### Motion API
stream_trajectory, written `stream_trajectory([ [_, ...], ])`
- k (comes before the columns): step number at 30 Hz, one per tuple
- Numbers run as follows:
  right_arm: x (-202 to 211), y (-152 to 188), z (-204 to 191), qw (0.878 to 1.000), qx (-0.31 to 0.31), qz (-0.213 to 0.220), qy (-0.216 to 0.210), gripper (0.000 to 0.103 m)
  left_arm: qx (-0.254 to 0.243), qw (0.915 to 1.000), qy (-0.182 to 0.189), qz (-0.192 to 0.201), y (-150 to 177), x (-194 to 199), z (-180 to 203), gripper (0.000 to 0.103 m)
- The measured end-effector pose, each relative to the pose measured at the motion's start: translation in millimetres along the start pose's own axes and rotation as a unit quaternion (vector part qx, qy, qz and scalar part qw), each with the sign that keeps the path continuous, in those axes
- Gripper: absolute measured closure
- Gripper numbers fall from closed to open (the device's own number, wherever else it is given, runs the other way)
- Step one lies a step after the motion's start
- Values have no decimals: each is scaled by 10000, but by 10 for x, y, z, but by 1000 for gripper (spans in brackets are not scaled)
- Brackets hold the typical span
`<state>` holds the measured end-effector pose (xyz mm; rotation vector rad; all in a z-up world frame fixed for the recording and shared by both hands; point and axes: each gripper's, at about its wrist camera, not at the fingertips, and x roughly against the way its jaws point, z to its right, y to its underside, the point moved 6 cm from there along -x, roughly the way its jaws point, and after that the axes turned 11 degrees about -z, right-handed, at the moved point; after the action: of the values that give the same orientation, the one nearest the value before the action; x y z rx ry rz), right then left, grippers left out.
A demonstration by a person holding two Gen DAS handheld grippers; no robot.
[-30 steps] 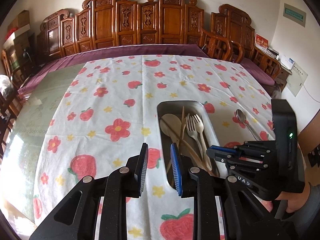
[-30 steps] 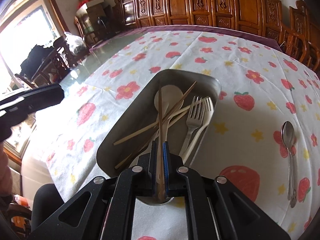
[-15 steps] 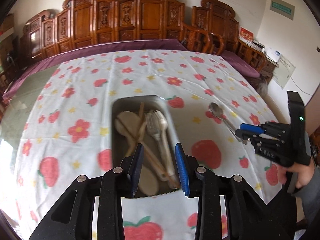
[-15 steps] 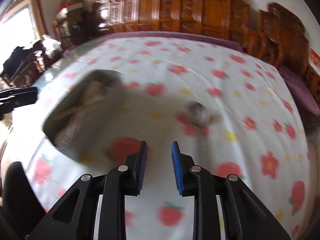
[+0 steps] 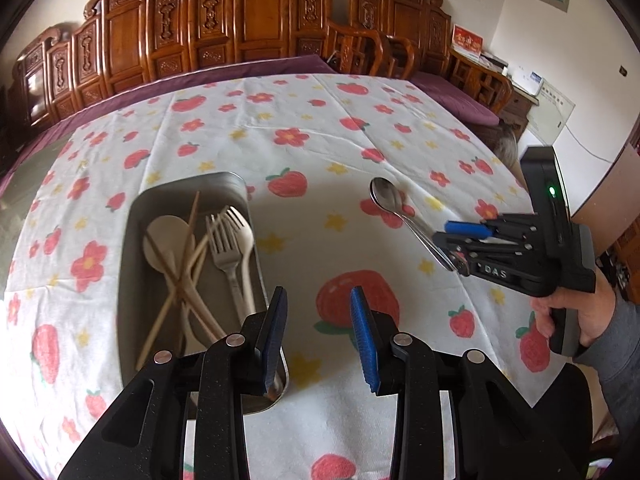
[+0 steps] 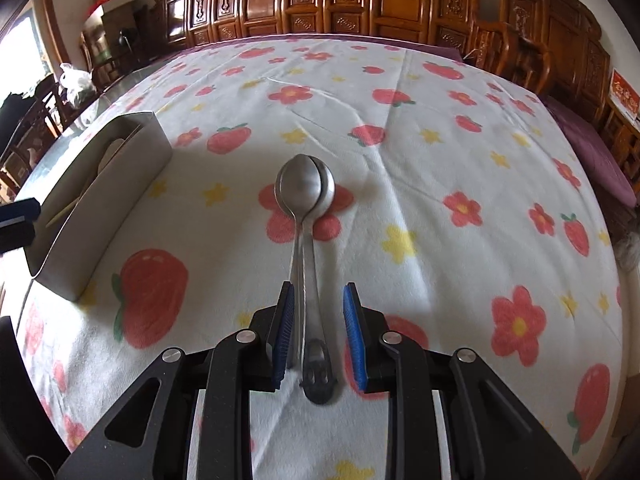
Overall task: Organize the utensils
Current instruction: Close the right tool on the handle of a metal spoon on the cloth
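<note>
Worktop (image 5: pixel 400 152): covered by white strawberry-and-flower cloth.
Rectangular steel tray (image 5: pixel 132 280): pale forks, wooden spoon and chopsticks are held inside.
Two stacked steel spoons (image 6: pixel 306 216): lain on the cloth, handles between the right gripper (image 6: pixel 319 332) fingers, untouched.
Right fingers: just opened.
Left gripper (image 5: pixel 319 336): fingers parted, empty, over the tray edge.

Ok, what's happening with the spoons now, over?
Right hand-held gripper open, straddling metal spoons on cloth. Left hand-held gripper open, empty. Tray holds the rest. Nothing blocking.
</note>
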<state>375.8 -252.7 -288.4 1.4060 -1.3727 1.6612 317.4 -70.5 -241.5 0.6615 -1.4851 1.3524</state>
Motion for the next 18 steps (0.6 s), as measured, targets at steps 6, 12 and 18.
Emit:
stream_trajectory([
  [6, -96, -108, 96, 9998, -70, -112, 171, 76, -14, 10000, -13, -81, 11, -86, 26, 72],
  [12, -147, -226, 65, 9995, 73, -155, 275, 76, 39, 9999, -9, -103, 38, -105, -12, 72],
  [18, -171, -264, 9, 9993, 203, -192, 266, 76, 70, 9999, -24, -105, 78, -86, -45, 72],
])
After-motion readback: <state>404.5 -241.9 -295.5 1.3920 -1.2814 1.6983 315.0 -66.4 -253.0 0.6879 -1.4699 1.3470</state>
